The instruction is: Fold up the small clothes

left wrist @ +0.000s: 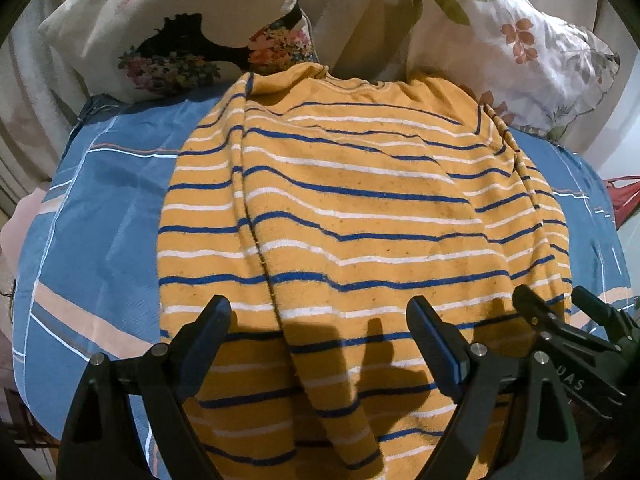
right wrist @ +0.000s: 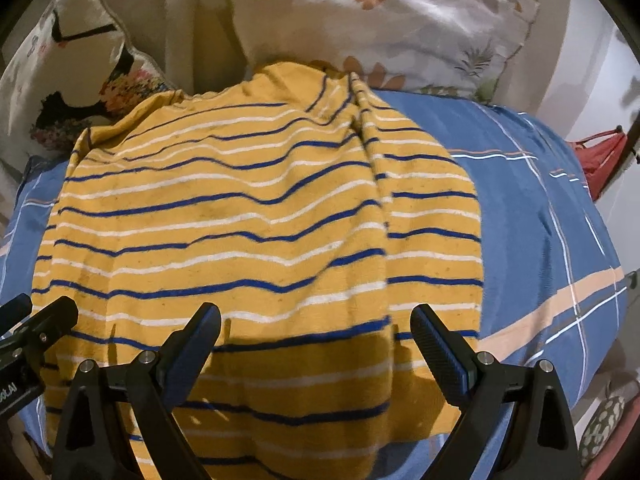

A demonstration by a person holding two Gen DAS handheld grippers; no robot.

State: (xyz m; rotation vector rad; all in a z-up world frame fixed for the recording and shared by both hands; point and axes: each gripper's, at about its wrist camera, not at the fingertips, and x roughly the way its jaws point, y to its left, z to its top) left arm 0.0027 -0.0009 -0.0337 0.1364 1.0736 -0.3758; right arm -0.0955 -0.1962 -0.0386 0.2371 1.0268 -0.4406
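A bed under a blue checked sheet, floral pillows propped against its head.

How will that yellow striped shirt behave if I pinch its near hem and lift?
Probably floppy: the yellow striped shirt already lies in soft wrinkles with both side panels folded over. It looks light, so it should lift easily but sag and may unfold. It may drag on the blue bedsheet rather than slide cleanly.
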